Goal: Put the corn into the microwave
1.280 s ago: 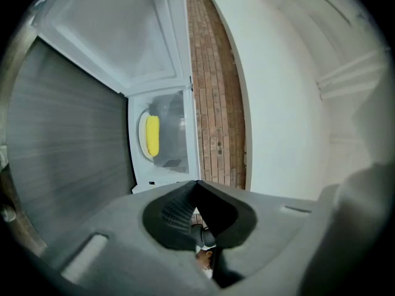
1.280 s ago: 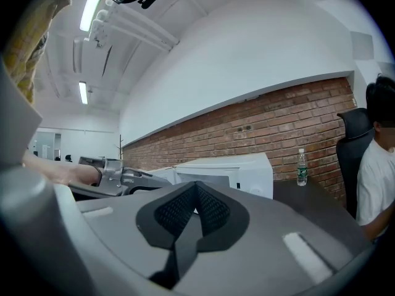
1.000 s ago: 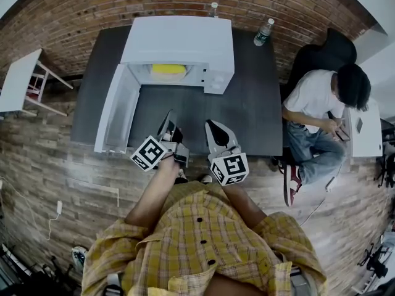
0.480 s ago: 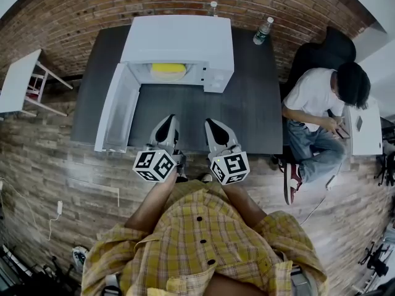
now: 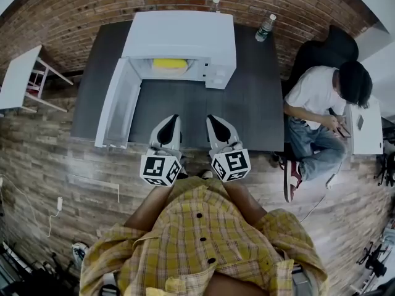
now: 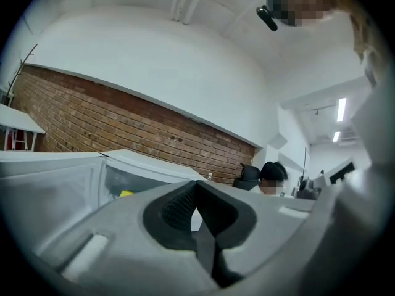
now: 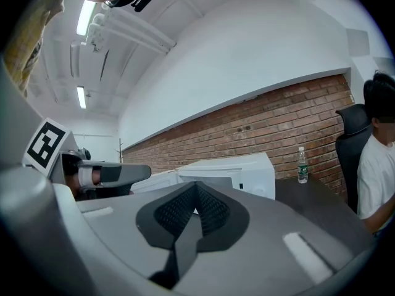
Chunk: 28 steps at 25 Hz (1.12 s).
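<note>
The corn [image 5: 169, 64] is in neither claw; it lies as a yellow shape inside the microwave [image 5: 179, 39], just behind the open front.

The left gripper [image 5: 173, 118] has its jaws pressed together with nothing between the dark ribbed pads. The right gripper [image 5: 210, 118] is closed the same way, also empty. The two are held level, side by side and a little apart, tips pointing toward the oven, each with its marker cube close to the person's yellow checked shirt [image 5: 203, 239]. From overhead their tips reach over the near edge of the dark table [image 5: 247, 110], well short of the microwave.

To the left of the left gripper, the microwave door [image 5: 117, 110] stands swung out toward the person, hinged on the oven's left side. The white oven sits at the back of the table, near the brick wall [image 5: 74, 11].

A plastic bottle [image 5: 264, 28] stands on the table's far right corner. Beyond the table's right edge a person in a white shirt [image 5: 321, 97] sits in a black chair [image 5: 315, 54]. A small white side table [image 5: 15, 79] stands off to the left on the wooden floor [image 5: 49, 165].
</note>
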Each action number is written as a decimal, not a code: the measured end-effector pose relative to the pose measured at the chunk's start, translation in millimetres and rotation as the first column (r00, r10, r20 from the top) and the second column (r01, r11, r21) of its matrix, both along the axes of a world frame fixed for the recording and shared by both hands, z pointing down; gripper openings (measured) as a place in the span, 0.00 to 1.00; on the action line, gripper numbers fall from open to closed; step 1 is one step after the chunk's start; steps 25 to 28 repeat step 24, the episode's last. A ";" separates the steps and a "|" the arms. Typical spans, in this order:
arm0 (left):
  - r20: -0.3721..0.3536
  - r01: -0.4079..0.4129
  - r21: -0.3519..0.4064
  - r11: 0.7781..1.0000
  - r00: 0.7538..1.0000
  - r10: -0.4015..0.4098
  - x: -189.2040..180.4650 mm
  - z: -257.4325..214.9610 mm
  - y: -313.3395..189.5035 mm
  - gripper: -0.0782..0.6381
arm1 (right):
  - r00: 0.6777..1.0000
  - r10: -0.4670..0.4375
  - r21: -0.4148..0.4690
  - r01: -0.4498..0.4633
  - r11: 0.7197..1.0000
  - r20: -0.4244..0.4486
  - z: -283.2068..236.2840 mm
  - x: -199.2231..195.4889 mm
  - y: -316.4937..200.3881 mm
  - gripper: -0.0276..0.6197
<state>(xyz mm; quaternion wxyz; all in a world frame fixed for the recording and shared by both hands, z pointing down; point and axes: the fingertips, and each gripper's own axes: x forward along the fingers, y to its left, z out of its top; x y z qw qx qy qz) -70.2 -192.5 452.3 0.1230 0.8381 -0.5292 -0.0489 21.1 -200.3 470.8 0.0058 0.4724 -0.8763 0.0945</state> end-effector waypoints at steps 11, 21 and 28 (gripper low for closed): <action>0.062 0.007 -0.015 1.000 0.998 -0.006 -1.1 7.1 7.8 0.10 | 1.000 -0.003 0.018 0.003 1.000 0.012 -4.5 -2.6 4.4 0.04; 0.116 0.003 0.007 1.000 0.993 -0.004 0.0 5.0 10.5 0.10 | 1.000 -0.003 0.029 0.002 1.000 0.008 -7.5 -2.3 5.9 0.04; 0.146 -0.003 0.016 1.000 0.989 0.001 2.9 4.5 11.4 0.10 | 1.000 -0.006 0.032 0.006 0.999 0.006 -8.0 -1.3 5.6 0.04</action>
